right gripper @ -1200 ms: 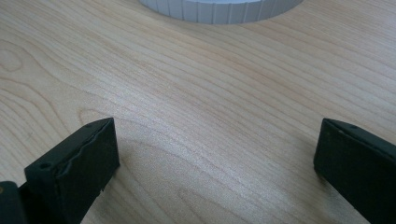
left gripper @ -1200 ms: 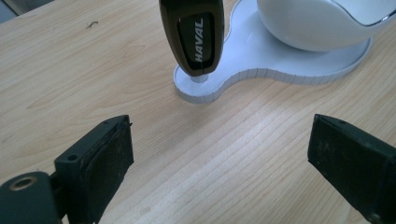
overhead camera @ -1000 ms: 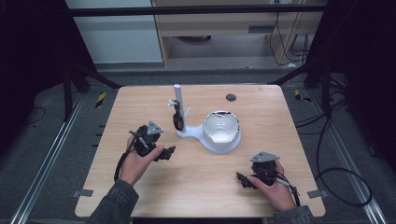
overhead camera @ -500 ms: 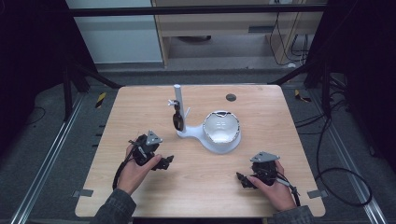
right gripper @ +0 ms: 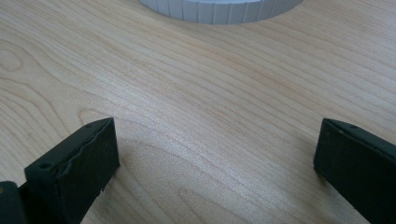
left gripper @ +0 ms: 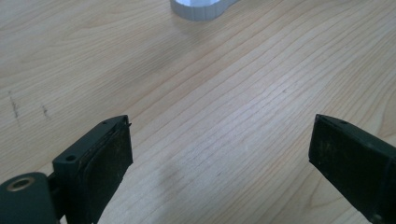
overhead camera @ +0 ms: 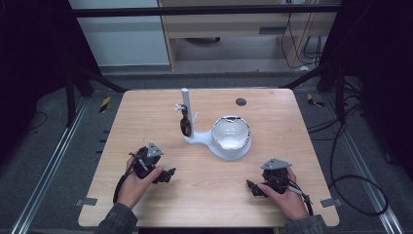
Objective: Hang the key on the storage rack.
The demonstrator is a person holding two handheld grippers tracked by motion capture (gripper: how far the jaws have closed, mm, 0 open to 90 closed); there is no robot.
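A white stand (overhead camera: 229,148) sits mid-table with an upright post (overhead camera: 185,100) and a shiny round bowl (overhead camera: 232,132) on its base. A small black object (overhead camera: 185,125) hangs from the post's peg. My left gripper (overhead camera: 169,173) rests low over the front left of the table, open, with bare wood between its jaws (left gripper: 219,140); the stand's base (left gripper: 201,7) lies ahead of it. My right gripper (overhead camera: 251,187) is at the front right, also open over bare wood (right gripper: 217,140), facing the base's ribbed edge (right gripper: 219,9).
A dark round spot (overhead camera: 240,102) marks the wooden table (overhead camera: 146,112) near its far edge. Tape tabs (overhead camera: 330,202) sit at the front corners. Cables (overhead camera: 355,190) trail on the floor to the right.
My left gripper has moved back toward the person's side of the table and sunk closer to the wood. The right gripper has stayed put.
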